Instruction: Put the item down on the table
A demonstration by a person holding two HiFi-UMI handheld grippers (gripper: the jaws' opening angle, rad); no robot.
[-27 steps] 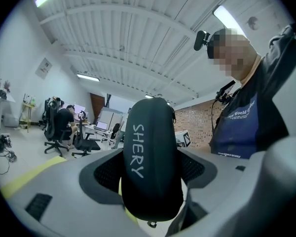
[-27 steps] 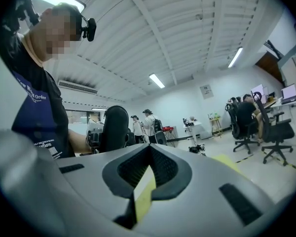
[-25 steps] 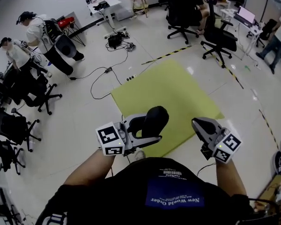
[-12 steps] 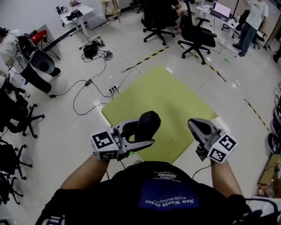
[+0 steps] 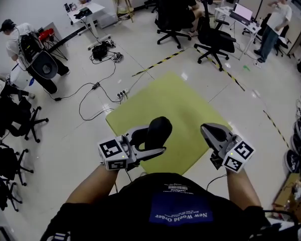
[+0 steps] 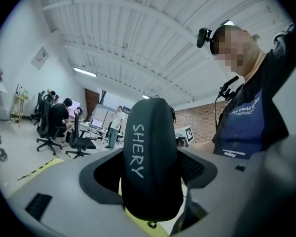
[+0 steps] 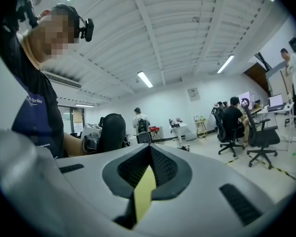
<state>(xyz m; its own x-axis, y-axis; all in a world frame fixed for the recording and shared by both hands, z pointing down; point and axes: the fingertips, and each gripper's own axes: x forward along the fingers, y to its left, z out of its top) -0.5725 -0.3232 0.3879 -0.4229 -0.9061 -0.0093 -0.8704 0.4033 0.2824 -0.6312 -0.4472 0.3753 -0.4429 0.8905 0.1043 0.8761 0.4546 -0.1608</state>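
A black oblong case [image 5: 158, 131] with white lettering is held upright in the air over the floor, and my left gripper [image 5: 151, 143] is shut on it. In the left gripper view the case [image 6: 150, 152] fills the space between the jaws of the left gripper [image 6: 150, 177]. My right gripper [image 5: 211, 132] hangs level with it to the right, shut with nothing in it. In the right gripper view the jaws of the right gripper [image 7: 147, 171] meet with only a thin slit, and the case [image 7: 112, 132] shows at the left.
A yellow-green mat [image 5: 175, 104] lies on the pale floor below the grippers. Cables and a power strip [image 5: 121, 92] trail to its left. Black office chairs [image 5: 213, 36] stand behind, with more at the left [image 5: 15, 119]. A white table [image 5: 85, 8] stands far back.
The head view has swung across the room. Both grippers keep about the same pose, the left one still shut on the case.
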